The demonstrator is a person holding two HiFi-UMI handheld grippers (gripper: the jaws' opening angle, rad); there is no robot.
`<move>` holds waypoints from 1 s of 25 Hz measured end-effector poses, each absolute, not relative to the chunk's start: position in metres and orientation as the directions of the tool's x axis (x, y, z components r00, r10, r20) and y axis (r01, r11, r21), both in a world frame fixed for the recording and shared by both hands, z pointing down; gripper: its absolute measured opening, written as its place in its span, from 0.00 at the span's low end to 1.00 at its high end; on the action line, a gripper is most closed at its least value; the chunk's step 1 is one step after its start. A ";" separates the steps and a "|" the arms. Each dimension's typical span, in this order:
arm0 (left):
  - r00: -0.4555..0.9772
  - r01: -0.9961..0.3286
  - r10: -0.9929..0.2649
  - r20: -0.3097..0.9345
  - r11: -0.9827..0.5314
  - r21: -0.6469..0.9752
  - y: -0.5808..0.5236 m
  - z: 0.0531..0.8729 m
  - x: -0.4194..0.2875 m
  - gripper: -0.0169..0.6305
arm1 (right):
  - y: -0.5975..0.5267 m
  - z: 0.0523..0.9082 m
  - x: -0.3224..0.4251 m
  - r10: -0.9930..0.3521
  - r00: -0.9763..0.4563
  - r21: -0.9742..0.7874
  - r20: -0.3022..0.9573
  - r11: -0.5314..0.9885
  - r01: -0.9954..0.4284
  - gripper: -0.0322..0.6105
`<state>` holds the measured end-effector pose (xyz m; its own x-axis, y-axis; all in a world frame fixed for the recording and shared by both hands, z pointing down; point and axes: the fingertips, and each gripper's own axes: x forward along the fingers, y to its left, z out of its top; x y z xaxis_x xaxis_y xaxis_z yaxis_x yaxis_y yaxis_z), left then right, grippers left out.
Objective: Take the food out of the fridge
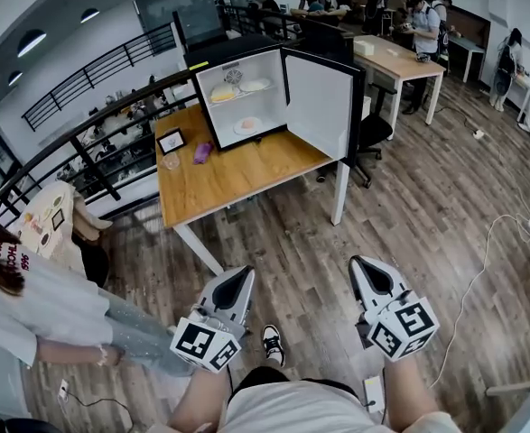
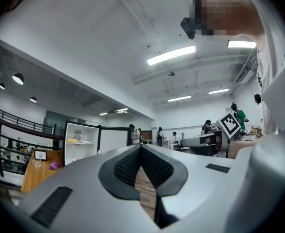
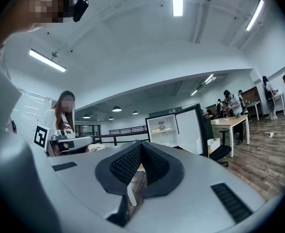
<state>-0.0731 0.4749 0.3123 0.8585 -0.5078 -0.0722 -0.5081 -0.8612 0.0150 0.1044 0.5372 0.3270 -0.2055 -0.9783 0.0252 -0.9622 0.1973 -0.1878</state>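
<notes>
Wooden table (image 1: pixel 219 174), upper centre of frame, bears the fridge (image 1: pixel 263 64), its door (image 1: pixel 319 102) swung open to frame right. Food (image 1: pixel 226 93) on the upper shelf, a plate (image 1: pixel 248 125) below it. Left gripper (image 1: pixel 243 275) and right gripper (image 1: pixel 358 266) are low in frame, jaws shut, empty, well apart from the fridge. Left sits straight under the opening, right under the door. Left judged nearer.

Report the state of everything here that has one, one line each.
Fridge: door wide open.
Food: on the shelves inside, not yet out.
Left gripper: shut, empty.
Right gripper: shut, empty.
Frame: upright on the table.
</notes>
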 end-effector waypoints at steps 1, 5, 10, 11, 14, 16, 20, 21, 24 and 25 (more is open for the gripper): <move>0.862 -0.502 -0.502 -0.074 -0.865 0.016 0.466 0.313 -0.069 0.04 | 0.530 0.328 0.107 -0.979 -0.200 -0.186 0.028 0.191 -0.964 0.08; 0.869 -0.489 -0.489 -0.073 -0.872 0.013 0.422 0.313 -0.061 0.04 | 0.492 0.328 0.108 -0.980 -0.193 -0.174 0.038 0.184 -0.967 0.08; 0.871 -0.488 -0.488 -0.060 -0.873 0.012 0.343 0.307 -0.070 0.04 | 0.412 0.319 0.098 -0.980 -0.191 -0.177 0.049 0.180 -0.968 0.08; 0.869 -0.492 -0.492 -0.059 -0.870 0.015 0.324 0.306 -0.074 0.04 | 0.393 0.318 0.095 -0.980 -0.191 -0.184 0.054 0.178 -0.967 0.08; 0.863 -0.502 -0.502 -0.059 -0.865 0.010 0.272 0.306 -0.087 0.04 | 0.339 0.320 0.084 -0.979 -0.194 -0.192 0.068 0.177 -0.965 0.08; 0.860 -0.507 -0.507 -0.060 -0.862 0.003 0.242 0.310 -0.095 0.04 | 0.308 0.322 0.076 -0.978 -0.198 -0.190 0.068 0.182 -0.965 0.08; 0.854 -0.518 -0.517 -0.064 -0.856 0.012 0.194 0.318 -0.103 0.04 | 0.256 0.332 0.063 -0.972 -0.218 -0.189 0.085 0.199 -0.962 0.08; 0.852 -0.520 -0.520 -0.064 -0.854 0.019 0.183 0.318 -0.104 0.04 | 0.244 0.332 0.061 -0.970 -0.225 -0.189 0.094 0.204 -0.961 0.08; 0.848 -0.527 -0.527 -0.059 -0.850 0.026 0.154 0.317 -0.107 0.04 | 0.211 0.330 0.058 -0.965 -0.241 -0.187 0.103 0.219 -0.958 0.08; 0.845 -0.531 -0.531 -0.057 -0.847 0.027 0.145 0.317 -0.106 0.04 | 0.200 0.329 0.058 -0.963 -0.248 -0.186 0.101 0.227 -0.956 0.08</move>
<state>-0.1062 0.1450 0.3172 0.8452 -0.5313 -0.0575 -0.5307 -0.8471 0.0267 0.0585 0.2003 0.3289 -0.2484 -0.9634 0.1005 -0.9559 0.2270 -0.1861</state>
